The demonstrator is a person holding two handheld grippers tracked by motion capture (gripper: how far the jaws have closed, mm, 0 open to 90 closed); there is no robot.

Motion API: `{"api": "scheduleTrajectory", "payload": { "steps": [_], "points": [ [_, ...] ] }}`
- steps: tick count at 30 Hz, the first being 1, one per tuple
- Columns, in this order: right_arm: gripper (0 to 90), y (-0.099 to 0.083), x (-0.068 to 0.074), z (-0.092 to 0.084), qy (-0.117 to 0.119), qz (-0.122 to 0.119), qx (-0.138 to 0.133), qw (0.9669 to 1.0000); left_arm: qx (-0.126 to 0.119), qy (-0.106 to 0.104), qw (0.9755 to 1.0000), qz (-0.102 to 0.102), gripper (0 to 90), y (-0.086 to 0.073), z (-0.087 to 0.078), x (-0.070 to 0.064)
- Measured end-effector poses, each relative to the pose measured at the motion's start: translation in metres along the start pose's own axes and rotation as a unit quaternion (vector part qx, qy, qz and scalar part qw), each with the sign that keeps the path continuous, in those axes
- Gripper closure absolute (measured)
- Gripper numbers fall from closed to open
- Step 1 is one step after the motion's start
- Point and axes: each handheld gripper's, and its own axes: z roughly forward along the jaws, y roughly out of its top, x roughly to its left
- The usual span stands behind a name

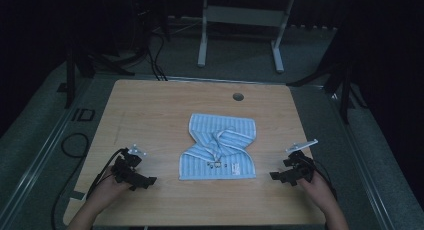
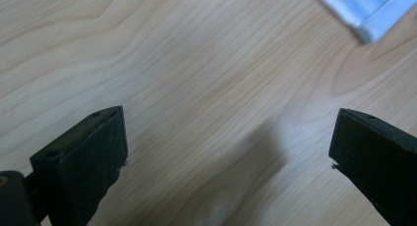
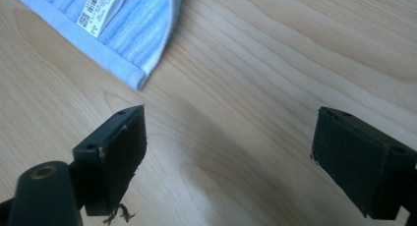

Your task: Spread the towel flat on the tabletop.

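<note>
Striped towel [image 1: 218, 147] lies between left gripper [image 1: 145, 181] and right gripper [image 1: 276, 176], jaws spread.

One striped blue cloth [image 1: 218, 147], one wooden table [image 1: 150, 105], two grippers, one white label [image 3: 101, 9]

Left hand [image 1: 102, 190] enters from bottom left, holding left gripper [image 1: 150, 181] low, jaws wide apart, pointing inward | Right hand [image 1: 315, 187] enters from bottom right, holding right gripper [image 1: 274, 176] low, jaws wide apart, pointing inward | Both apparently just above the surface; dim view.
</note>
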Motion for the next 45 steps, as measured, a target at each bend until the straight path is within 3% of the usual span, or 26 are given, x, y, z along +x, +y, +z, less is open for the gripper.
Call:
{"api": "scheduleTrajectory", "payload": {
  "steps": [7,12,23,26,32,37,45],
  "points": [
    [13.2,0.017,0.010,0.008,-0.018,-0.040,0.020,0.9989,0.014,-0.008,0.9993,0.034,1.1,0.021,0.007,-0.014],
    [12.9,0.037,0.017,0.014,-0.001,-0.060,0.033,0.9976,0.014,-0.022,0.9980,0.057,1.1,0.044,0.016,-0.030],
    [14.0,0.067,0.024,0.028,0.007,-0.086,0.051,0.9949,0.011,-0.032,0.9952,0.092,6.7,0.078,0.031,-0.050],
    [18.6,0.080,0.027,0.034,0.014,-0.096,0.057,0.9937,0.016,-0.032,0.9935,0.108,13.3,0.092,0.041,-0.061],
    [32.0,0.106,0.037,0.044,0.023,-0.127,0.059,0.9898,0.015,-0.045,0.9894,0.137,17.3,0.115,0.053,-0.080],
    [43.3,0.128,0.049,0.052,0.026,-0.169,0.062,0.9833,0.007,-0.061,0.9881,0.141,21.0,0.133,0.065,-0.094],
    [48.6,0.153,0.065,0.070,0.034,-0.195,0.061,0.9783,-0.012,-0.049,0.9926,0.111,21.0,0.150,0.084,-0.099]
  ]
}}
